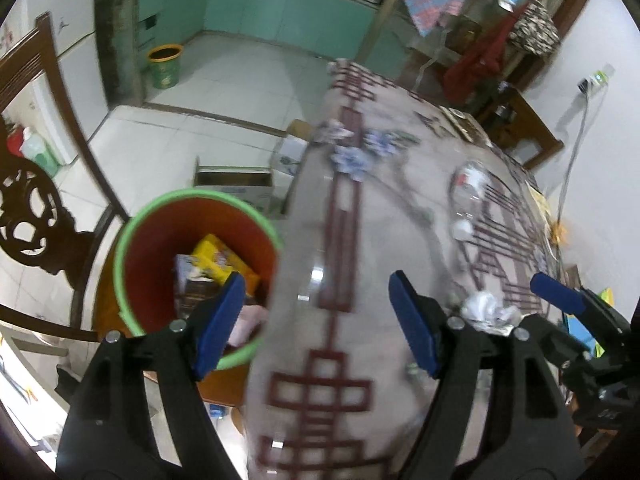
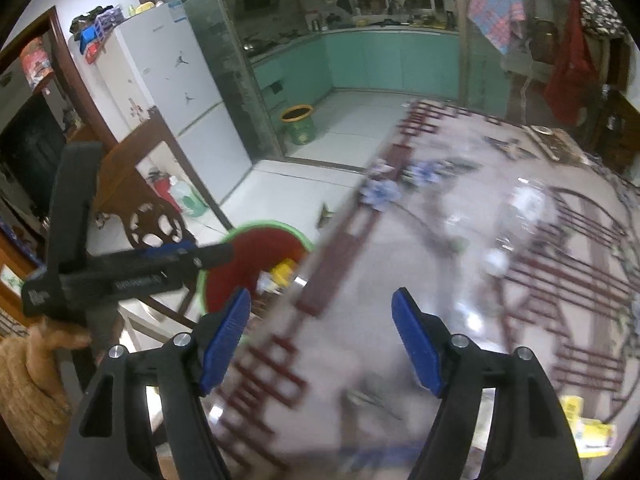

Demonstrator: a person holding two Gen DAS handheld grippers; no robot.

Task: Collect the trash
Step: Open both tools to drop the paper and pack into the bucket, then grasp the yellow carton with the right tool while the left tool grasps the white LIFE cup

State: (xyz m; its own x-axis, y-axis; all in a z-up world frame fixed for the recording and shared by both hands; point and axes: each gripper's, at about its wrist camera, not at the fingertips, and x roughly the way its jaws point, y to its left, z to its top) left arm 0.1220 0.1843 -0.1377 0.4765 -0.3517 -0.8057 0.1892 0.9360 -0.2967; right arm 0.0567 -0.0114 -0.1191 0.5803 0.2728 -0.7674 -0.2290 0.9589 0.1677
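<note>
In the left wrist view my left gripper [image 1: 316, 316] stands open and empty over the table edge [image 1: 276, 280]. Its left pad hangs over a red bin with a green rim [image 1: 132, 220] that holds a yellow packet [image 1: 220, 256] and other wrappers. Crumpled blue-white wrappers [image 1: 352, 160], a clear plastic bottle [image 1: 472, 188] and a crumpled white wad [image 1: 492, 308] lie on the table. My right gripper [image 2: 320, 320] is open and empty above the patterned tabletop. The bin's rim [image 2: 280, 226] and my left gripper [image 2: 216, 255], side-on above it, show at left. The wrappers [image 2: 380, 192] and the bottle [image 2: 524, 208] are blurred.
A carved wooden chair [image 1: 36, 216] stands beside the bin. Cardboard boxes [image 1: 240, 180] sit on the tiled floor by the table. A second, green bin [image 2: 298, 124] is in the kitchen, next to a white fridge [image 2: 168, 92]. Yellow paper [image 2: 584, 424] lies at the table's near right.
</note>
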